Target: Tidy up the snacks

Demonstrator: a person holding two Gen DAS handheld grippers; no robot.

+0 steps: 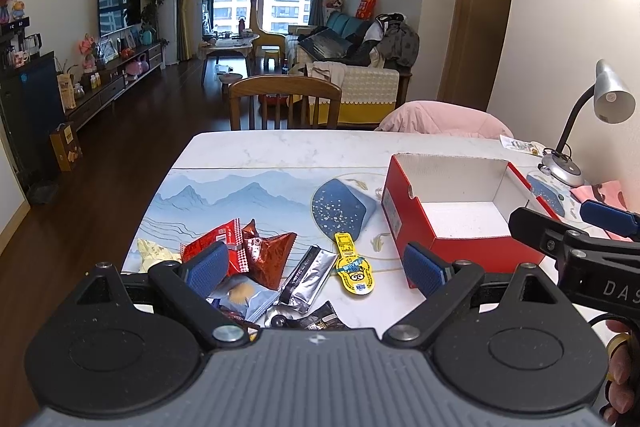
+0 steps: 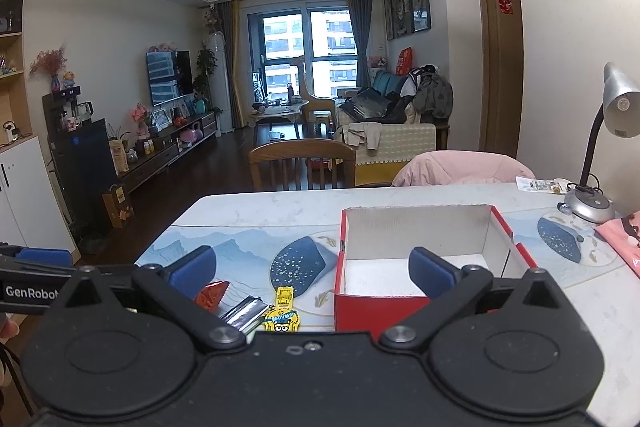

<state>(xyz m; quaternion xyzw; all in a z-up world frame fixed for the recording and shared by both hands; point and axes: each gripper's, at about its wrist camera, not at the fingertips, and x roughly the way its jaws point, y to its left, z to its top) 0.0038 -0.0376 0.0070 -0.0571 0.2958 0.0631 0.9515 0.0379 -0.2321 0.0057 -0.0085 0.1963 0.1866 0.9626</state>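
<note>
While both grippers hang empty above the table [image 1: 280,147], you have nothing gripped yet, so your first pick sets the pace.

Red box [image 1: 456,251]: open, white inside, empty as far as shows, at 2 o'clock from the left gripper [image 1: 316,265] and dead ahead at 12 o'clock of the right gripper [image 2: 314,269]. Treat it as the likely bin; that is a judgement.

Snack pile [image 1: 256,275]: at 10 to 12 o'clock under the left gripper, well apart from the box. Both sets of jaws stand wide apart, gripping nothing.

Work the outliers first. The silver sachet [image 1: 310,277] and the yellow cartoon-figure pack [image 1: 354,267] lie flat and nearest the box; come down steep, pinch across the narrow width, lift clear before you swing to 2 o'clock. Leave the crumpled red foil bag [image 1: 270,253] and the red-and-white packet [image 1: 218,241] in the overlapping heap until neighbours are gone, or you drag several at once.

Writing: the right gripper's body shows "DAS" in the left view; the left gripper's body reads "GenRobo", cut off, in the right view. Print on the packets and the box's side label is too small to read.
</note>
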